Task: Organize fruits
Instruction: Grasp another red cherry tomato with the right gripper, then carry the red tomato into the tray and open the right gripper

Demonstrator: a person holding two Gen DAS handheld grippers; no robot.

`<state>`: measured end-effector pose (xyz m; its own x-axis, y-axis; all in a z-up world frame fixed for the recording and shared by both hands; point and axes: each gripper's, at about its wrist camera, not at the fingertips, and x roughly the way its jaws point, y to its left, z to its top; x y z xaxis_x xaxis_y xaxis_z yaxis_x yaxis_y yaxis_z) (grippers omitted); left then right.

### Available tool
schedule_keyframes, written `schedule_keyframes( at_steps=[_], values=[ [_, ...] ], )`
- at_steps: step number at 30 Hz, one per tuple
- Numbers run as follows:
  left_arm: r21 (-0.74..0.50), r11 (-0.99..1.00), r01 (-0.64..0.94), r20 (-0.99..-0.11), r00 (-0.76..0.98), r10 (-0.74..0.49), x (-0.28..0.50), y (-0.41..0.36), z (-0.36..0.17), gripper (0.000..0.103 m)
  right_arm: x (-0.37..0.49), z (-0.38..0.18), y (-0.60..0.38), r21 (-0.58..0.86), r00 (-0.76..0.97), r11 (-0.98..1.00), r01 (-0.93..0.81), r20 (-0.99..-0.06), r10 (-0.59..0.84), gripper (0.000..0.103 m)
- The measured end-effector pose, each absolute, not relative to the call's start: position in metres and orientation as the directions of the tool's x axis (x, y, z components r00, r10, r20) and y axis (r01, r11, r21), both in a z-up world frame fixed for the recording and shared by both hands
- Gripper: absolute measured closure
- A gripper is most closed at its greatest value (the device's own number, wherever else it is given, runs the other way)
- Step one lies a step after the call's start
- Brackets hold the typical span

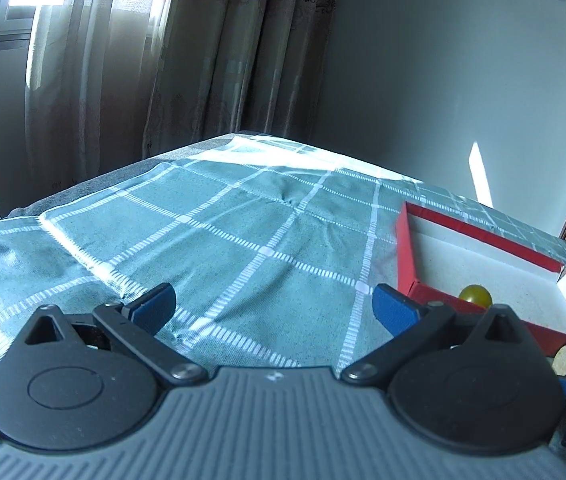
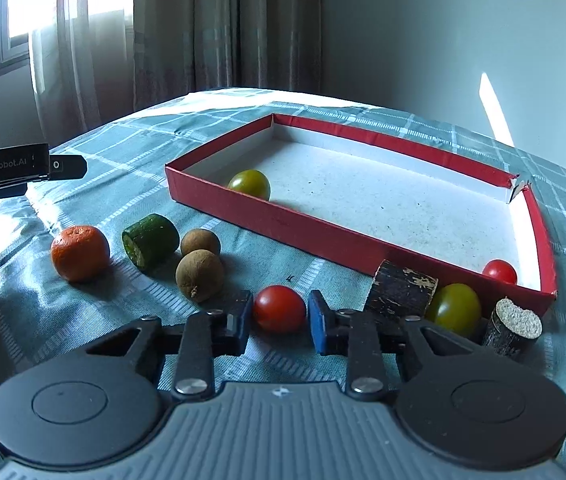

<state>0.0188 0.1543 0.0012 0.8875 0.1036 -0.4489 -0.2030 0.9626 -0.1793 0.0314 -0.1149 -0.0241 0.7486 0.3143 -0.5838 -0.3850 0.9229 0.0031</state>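
The right gripper [image 2: 279,316] has its jaws clamped on a red tomato [image 2: 279,309] near the red tray [image 2: 283,220]; the left gripper [image 1: 273,306], jaws apart, apparently holds nothing.

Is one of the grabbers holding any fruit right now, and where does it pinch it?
The right hand-held gripper pinches the small round red tomato by its two sides, on the cloth. The left hand-held gripper is open and holds nothing.
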Motion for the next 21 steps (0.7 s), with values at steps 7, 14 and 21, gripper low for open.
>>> schedule_keyframes(
  at_steps=[7, 14, 21],
  values=[
    [-0.131, 0.97, -0.203, -0.501, 0.858, 0.112, 0.028, 0.149, -0.003, 0.0, 0.028, -0.022, -0.123, 0.04, 0.766, 0.929, -0.368, -0.553, 0.328, 0.076],
    [-0.047, 0.989, -0.143, -0.531, 0.842, 0.096, 0.034, 0.134, -0.004, 0.0, 0.016, -0.01, -0.145, 0.099, 0.796, 0.929, -0.357, -0.488, 0.358, 0.076],
    [0.047, 0.993, -0.11, -0.561, 0.82, 0.118, 0.041, 0.12, -0.009, 0.0, 0.029, 0.012, -0.182, 0.116, 0.846, 0.953, -0.28, -0.439, 0.302, 0.076]
  ],
)
